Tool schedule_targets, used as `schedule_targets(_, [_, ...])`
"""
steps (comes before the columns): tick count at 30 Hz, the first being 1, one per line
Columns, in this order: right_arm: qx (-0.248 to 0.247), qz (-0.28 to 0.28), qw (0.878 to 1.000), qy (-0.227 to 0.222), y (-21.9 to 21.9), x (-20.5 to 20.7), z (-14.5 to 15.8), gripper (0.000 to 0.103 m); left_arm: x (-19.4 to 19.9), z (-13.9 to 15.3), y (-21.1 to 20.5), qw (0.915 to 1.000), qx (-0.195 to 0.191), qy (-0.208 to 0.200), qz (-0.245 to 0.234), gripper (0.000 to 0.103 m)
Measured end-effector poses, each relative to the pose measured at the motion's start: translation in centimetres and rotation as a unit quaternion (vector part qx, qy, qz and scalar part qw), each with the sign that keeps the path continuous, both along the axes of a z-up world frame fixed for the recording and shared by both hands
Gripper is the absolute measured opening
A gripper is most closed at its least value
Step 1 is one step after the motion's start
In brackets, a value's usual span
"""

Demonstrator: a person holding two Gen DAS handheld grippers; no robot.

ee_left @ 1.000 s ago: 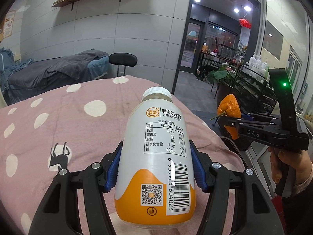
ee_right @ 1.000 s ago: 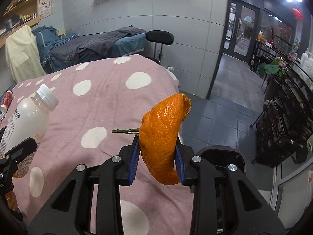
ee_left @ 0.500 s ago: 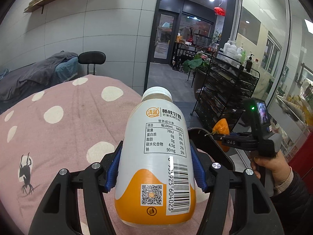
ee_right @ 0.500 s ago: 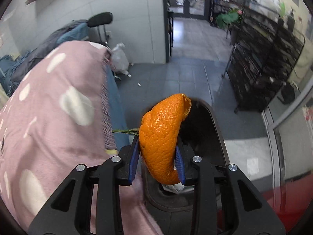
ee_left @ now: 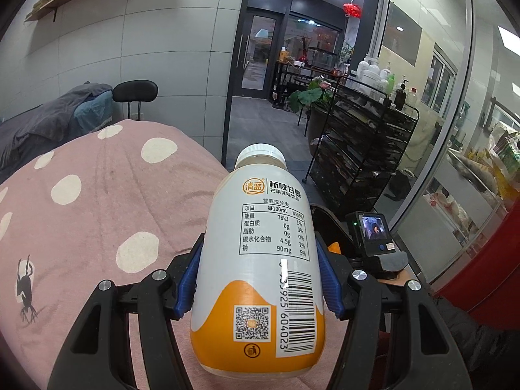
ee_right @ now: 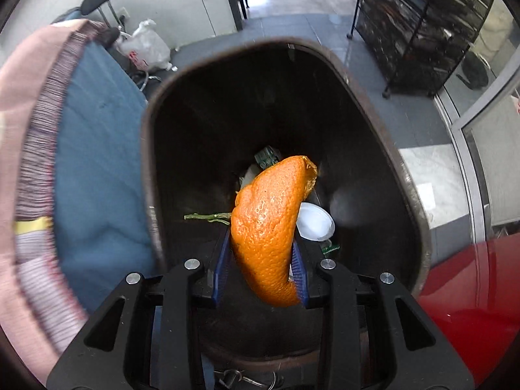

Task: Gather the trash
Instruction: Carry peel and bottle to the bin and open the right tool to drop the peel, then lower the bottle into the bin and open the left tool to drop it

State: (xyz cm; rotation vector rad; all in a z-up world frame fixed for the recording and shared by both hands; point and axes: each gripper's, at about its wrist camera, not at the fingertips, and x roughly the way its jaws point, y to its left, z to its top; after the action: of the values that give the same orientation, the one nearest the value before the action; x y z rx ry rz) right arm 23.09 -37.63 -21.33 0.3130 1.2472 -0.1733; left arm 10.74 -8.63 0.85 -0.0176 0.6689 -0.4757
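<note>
Our right gripper (ee_right: pixel 261 279) pinches the orange peel (ee_right: pixel 271 227) directly above the open bin (ee_right: pixel 156 175); we should spread the fingers here so it falls inside. Our left gripper (ee_left: pixel 258 279) clamps the bottle (ee_left: pixel 260 269) over the bed (ee_left: pixel 97 201), next in line.

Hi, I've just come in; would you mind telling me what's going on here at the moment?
A person is collecting trash with handheld tongs in each hand. The right tongs are shut on a curled orange peel, held directly over the open dark round bin, which already holds a white lid and scraps. The left tongs grip a white-and-orange plastic drink bottle above the pink dotted blanket.
</note>
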Motion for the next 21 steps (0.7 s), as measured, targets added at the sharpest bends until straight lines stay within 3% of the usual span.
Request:
schedule_targets(11, [-0.002, -0.012, 1.0, 0.007, -0.7, 0.8, -1.9, 0.054, 0.0, 0.1, -1.6, 0.9998, 0.002, -0.001, -0.019, 0.061])
schedule_targets(21, [-0.014, -0.026, 0.999, -0.04, -0.9, -2.8, 1.4, 0.055, 1.2, -0.5, -5.6, 0.9975, 0.002, 0.02, -0.068, 0.061])
